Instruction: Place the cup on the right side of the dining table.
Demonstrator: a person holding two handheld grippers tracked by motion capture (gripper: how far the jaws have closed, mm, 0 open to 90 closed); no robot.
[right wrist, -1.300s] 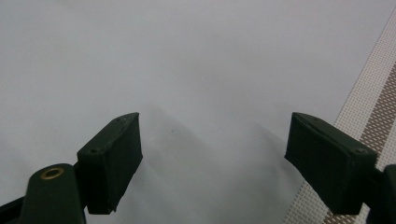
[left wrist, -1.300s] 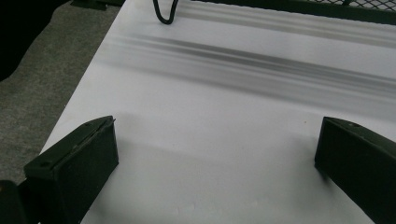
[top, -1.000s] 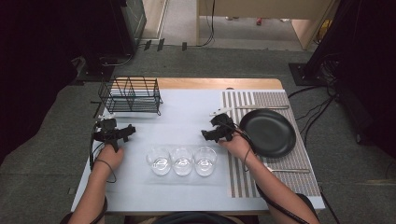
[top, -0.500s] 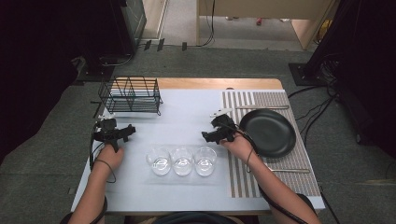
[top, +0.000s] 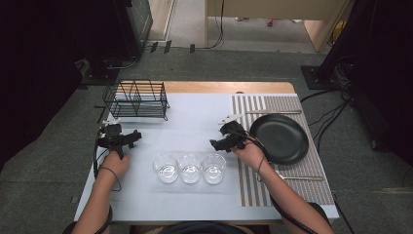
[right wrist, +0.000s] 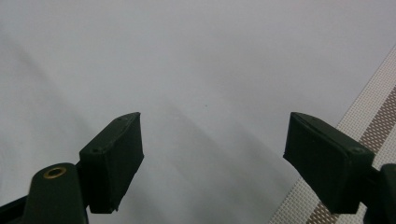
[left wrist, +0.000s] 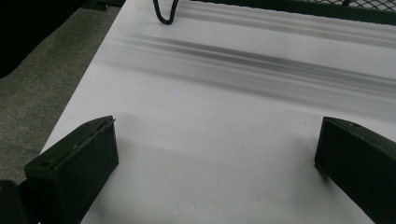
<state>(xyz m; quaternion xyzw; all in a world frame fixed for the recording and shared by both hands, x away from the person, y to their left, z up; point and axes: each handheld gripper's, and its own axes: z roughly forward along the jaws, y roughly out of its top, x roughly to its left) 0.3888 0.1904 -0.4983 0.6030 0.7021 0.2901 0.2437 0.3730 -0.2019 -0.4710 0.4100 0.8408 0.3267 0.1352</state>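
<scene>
Your left gripper [top: 131, 137]: jaws spread wide, nothing between them, wire rack [top: 136, 99] just ahead. Your right gripper [top: 216, 145]: jaws equally wide, empty, over bare white table [top: 195, 122]; black plate [top: 285, 139] on striped mat [top: 292, 105] beside it, three glasses [top: 190, 168] between your grippers, nearer you.

Right gripper [right wrist: 212, 158] low over the pale table surface [right wrist: 196, 60], jaws spread wide, nothing between them. Bare white sheet beneath and ahead, softly shadowed under the jaws. Striped woven placemat [right wrist: 369, 121], brown and cream bands, at the right edge, running under the right-hand jaw.
</scene>
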